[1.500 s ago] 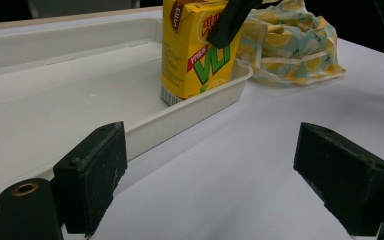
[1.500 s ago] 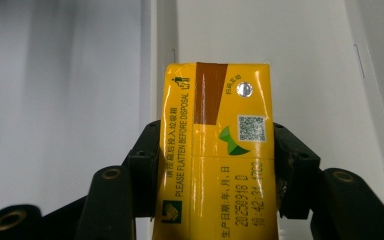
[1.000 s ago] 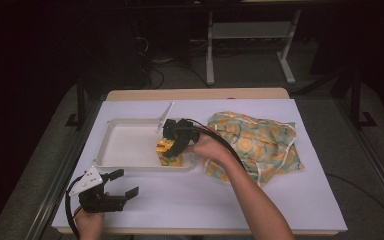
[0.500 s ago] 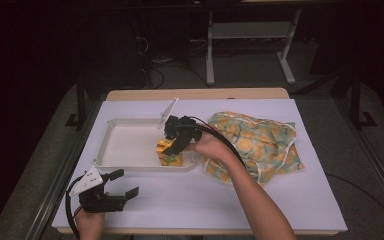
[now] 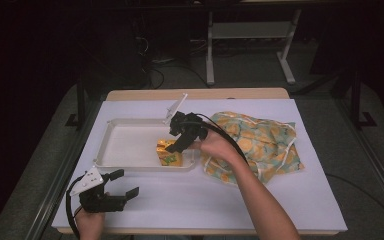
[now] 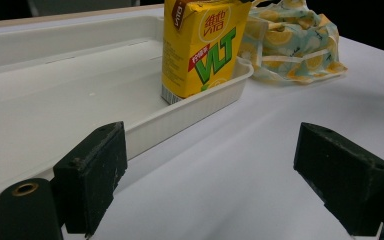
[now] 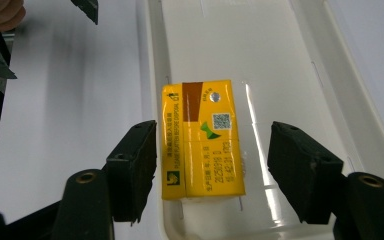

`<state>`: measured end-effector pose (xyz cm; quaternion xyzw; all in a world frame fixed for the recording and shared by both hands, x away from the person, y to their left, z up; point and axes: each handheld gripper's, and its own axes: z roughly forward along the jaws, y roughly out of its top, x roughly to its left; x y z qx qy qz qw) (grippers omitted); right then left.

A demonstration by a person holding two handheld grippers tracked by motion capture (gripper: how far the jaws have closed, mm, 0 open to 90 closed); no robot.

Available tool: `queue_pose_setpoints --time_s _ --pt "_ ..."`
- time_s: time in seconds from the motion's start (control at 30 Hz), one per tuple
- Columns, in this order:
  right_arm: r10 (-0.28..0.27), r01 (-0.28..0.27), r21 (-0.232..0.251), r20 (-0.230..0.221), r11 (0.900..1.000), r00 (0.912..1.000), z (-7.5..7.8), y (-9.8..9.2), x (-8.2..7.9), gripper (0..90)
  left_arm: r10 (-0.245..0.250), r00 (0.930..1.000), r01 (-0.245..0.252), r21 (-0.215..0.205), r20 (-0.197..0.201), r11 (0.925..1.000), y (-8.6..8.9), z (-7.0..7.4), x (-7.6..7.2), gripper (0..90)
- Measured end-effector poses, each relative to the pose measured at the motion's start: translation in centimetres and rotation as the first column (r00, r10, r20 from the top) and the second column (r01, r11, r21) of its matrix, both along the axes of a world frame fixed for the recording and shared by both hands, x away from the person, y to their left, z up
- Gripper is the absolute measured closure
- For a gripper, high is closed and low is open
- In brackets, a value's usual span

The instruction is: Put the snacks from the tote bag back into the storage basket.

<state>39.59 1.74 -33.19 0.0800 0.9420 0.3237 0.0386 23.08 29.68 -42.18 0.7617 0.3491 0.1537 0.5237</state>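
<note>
Release step: yellow drink carton [image 7: 202, 140] upright in white tray [image 5: 130, 145], near right corner; right gripper [image 7: 212, 165] jaws just opening, clear of carton; left gripper [image 5: 111, 191] open, idle near left; next likely lift straight up

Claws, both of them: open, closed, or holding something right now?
Left claw: open, holding nothing, resting on the table.
Right claw: open, its jaws have just been opening; the yellow drink carton stands between them, released in the white tray.

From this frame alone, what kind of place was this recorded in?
Probably a lab or recording workspace, not a home: a table covered in plain white, dark surroundings, loose cables on the floor behind, and a bare metal stand.
</note>
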Motion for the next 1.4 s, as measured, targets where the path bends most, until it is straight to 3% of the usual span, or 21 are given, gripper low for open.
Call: queue_pose_setpoints --time_s 0.53,0.93,1.4 --pt "-0.045 0.046 0.043 -0.023 0.998 0.9987 0.5 -2.1 -0.1 32.8 0.001 1.0 -0.001 -0.004 -0.004 1.0 -0.1 0.0 0.0 13.4" --pt "-0.062 0.063 0.068 -0.015 0.996 0.9979 0.8 -3.7 -0.4 31.7 0.0 1.0 0.0 -0.005 -0.004 1.0 -0.1 -0.1 0.0 13.4" --pt "-0.118 0.12 0.077 -0.031 0.99 0.9925 0.3 -6.5 -0.4 29.7 0.001 0.9999 -0.001 0.002 -0.012 1.0 -0.1 -0.1 0.1 13.4"
